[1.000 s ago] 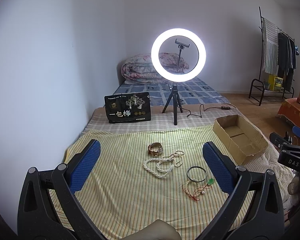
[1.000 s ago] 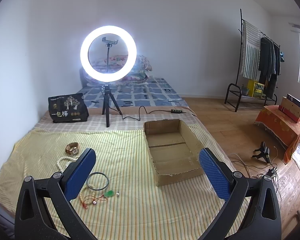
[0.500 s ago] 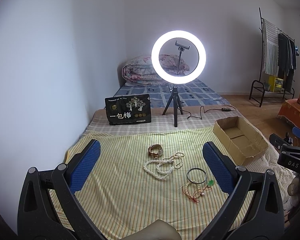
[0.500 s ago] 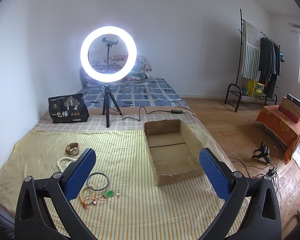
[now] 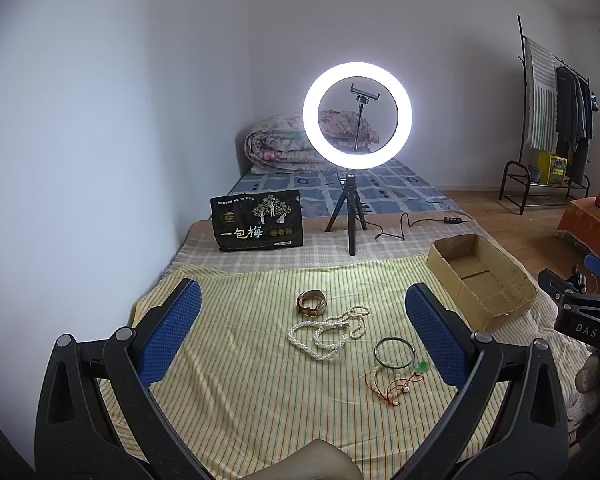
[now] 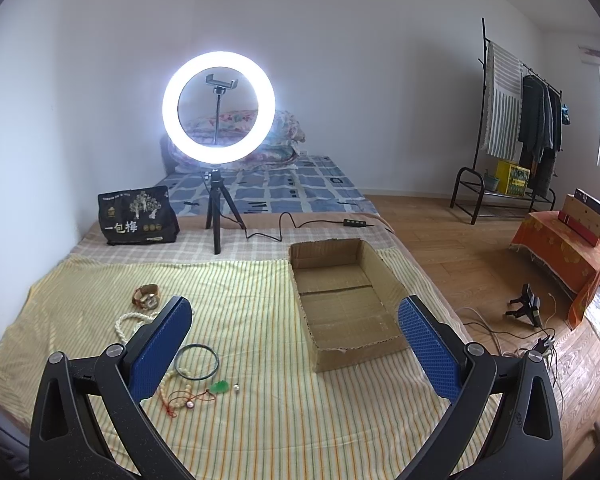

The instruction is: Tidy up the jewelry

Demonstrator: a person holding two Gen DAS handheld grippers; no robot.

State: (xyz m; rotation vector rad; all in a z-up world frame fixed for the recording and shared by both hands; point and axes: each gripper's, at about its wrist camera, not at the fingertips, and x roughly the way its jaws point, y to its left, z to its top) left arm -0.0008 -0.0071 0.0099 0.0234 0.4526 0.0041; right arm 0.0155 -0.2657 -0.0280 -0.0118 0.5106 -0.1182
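Note:
Jewelry lies on a yellow striped cloth (image 5: 228, 360): a brown-strap watch (image 5: 311, 303), a white pearl necklace (image 5: 328, 330), a dark bangle (image 5: 394, 352) and a red-cord beaded string with a green pendant (image 5: 396, 384). The right wrist view shows the watch (image 6: 146, 295), the bangle (image 6: 197, 361), the beaded string (image 6: 188, 394) and a loose pearl (image 6: 236, 389). An open cardboard box (image 6: 346, 300) sits right of them, empty. My left gripper (image 5: 300, 332) is open above the cloth, holding nothing. My right gripper (image 6: 294, 344) is open and empty, near the box.
A lit ring light on a tripod (image 5: 356, 120) stands behind the cloth, its cable (image 6: 300, 226) trailing right. A black printed bag (image 5: 257, 221) leans at the back left. A wall runs along the left. Clothes rack (image 6: 516, 120) and wooden floor lie to the right.
The left wrist view has tilted up slightly, so the jewelry sits a little lower in frame. The right gripper has hardly moved.

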